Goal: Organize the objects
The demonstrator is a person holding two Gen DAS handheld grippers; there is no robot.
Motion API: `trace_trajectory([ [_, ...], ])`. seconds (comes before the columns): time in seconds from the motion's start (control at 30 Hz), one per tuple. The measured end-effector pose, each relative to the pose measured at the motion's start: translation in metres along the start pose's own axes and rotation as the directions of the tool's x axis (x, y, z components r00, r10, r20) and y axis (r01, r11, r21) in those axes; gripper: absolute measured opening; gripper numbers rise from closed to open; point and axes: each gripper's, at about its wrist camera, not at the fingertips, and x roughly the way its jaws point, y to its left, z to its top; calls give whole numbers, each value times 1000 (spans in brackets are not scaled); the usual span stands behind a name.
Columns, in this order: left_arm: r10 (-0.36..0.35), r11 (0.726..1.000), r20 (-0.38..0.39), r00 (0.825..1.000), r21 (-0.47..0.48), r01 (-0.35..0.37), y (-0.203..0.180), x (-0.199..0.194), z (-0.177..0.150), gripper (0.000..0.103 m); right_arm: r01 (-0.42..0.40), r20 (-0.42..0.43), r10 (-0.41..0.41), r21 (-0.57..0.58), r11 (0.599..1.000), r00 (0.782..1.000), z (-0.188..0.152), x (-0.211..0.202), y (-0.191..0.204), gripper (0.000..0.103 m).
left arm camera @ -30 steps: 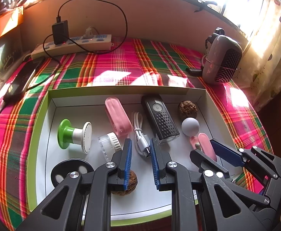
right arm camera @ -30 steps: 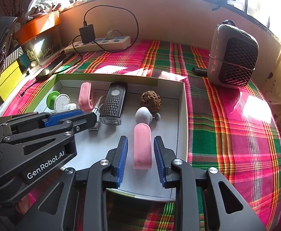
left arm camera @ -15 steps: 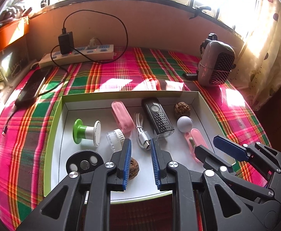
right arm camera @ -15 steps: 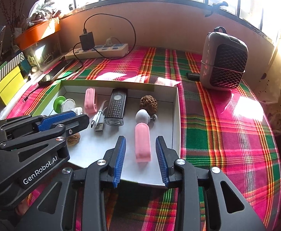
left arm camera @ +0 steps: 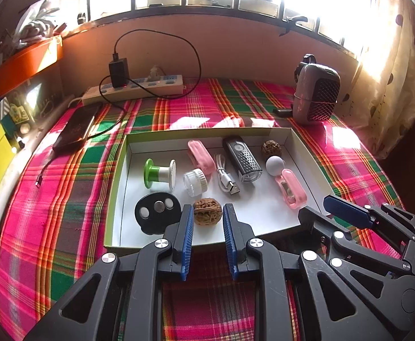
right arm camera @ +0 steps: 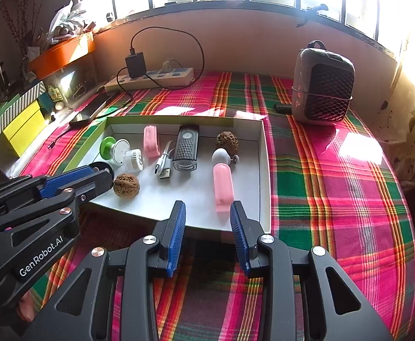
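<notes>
A white tray (left arm camera: 116,176) with a green rim holds several small items. Among them are a green spool (left arm camera: 159,173), a clear cap (left arm camera: 196,182), a USB cable (left arm camera: 225,176), a black lamp (left arm camera: 243,159) and a black disc (left arm camera: 154,213). My left gripper (left arm camera: 207,207) hovers open over the tray's near edge. A brown walnut (left arm camera: 207,215) lies on the tray floor just beyond its tips, untouched. My right gripper (right arm camera: 207,203) is open too, and a pink case (right arm camera: 223,190) lies in the tray just past its fingers. Nothing is held.
A second walnut (left arm camera: 270,149), a white ball (left arm camera: 274,164) and another pink case (left arm camera: 200,156) lie at the tray's back. On the plaid cloth sit a power strip (left arm camera: 139,88), a dark phone (left arm camera: 76,128) and a grey heater (left arm camera: 315,96). Yellow boxes (right arm camera: 22,128) stand left.
Both grippers have drawn back and upward from the tray. The walnut now lies uncovered beyond the left tips, whose gap is slightly wider. The pink case is no longer between the right fingers.
</notes>
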Motion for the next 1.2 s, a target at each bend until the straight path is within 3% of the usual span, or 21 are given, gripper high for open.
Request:
trace_trajectory([
  [0.27,19,1000,-5,1000,-3,-19,5,-16,-23,19,5,-15,-4,8,1000,1000,-16,-10,5,35],
  [0.73,32,999,-95,995,7,-32,12,-13,-63,19,26,-76,-26,3,1000,997,-47,-10,15,35],
  [1.1,39,999,-112,993,12,-38,15,-7,-72,20,68,-114,-67,6,998,991,-59,-8,14,36],
  [1.17,39,999,-106,994,8,-38,15,-7,-72,20,72,-112,-72,4,997,991,-60,-8,14,40],
  [1.2,40,999,-103,994,4,-39,16,-8,-72,20,75,-115,-74,4,997,991,-61,-8,14,48],
])
